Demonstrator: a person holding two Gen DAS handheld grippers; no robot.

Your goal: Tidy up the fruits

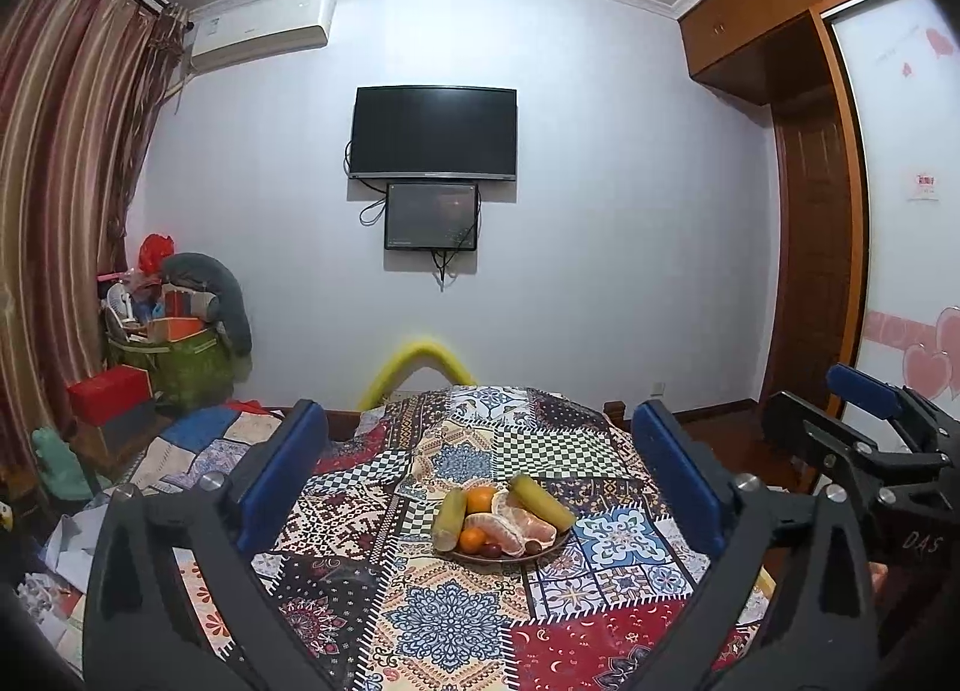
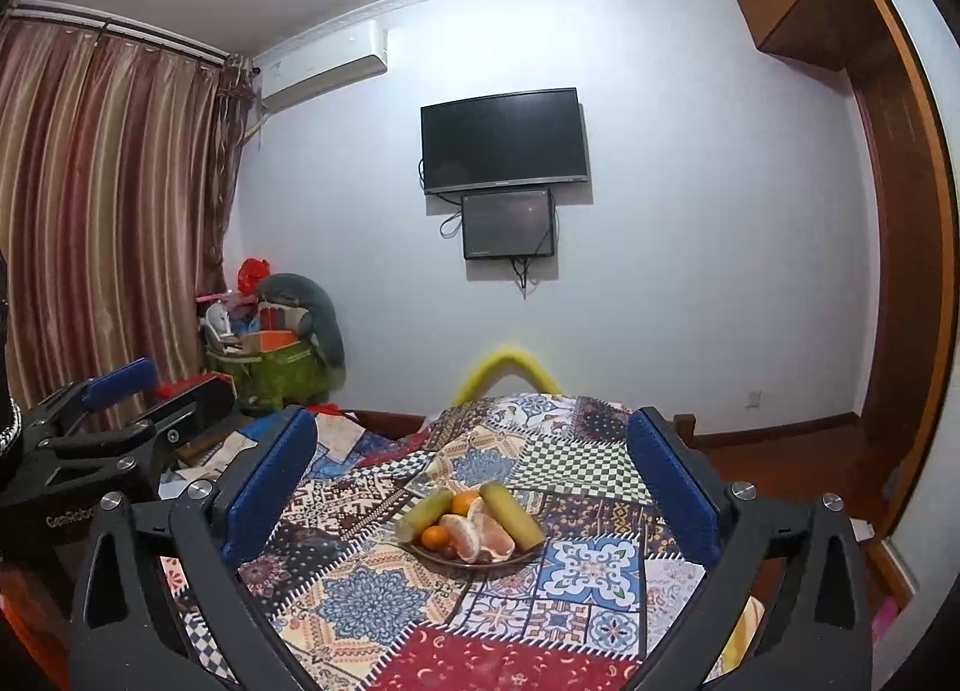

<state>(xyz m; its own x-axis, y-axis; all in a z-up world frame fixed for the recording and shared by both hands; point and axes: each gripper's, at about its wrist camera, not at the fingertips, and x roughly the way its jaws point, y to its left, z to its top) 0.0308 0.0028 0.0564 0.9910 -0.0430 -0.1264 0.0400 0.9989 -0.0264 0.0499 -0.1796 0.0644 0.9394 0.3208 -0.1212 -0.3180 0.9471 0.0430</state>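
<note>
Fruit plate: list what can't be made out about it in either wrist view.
- Plate: mostly covered by the fruit piled on it in both views; only the front rim shows.
- Small dark fruits: too small to identify in either view.
- Back orange: partly hidden behind the peeled segments and the two yellow-green pieces.
- Table under the patchwork cloth: fully covered.

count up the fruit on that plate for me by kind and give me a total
Yellow-green stalk pieces: 2
Small oranges: 2
Peeled citrus pieces: 2
Small dark red fruits: at least 2
Total: at least 8 on the plate; more may be hidden.
</note>
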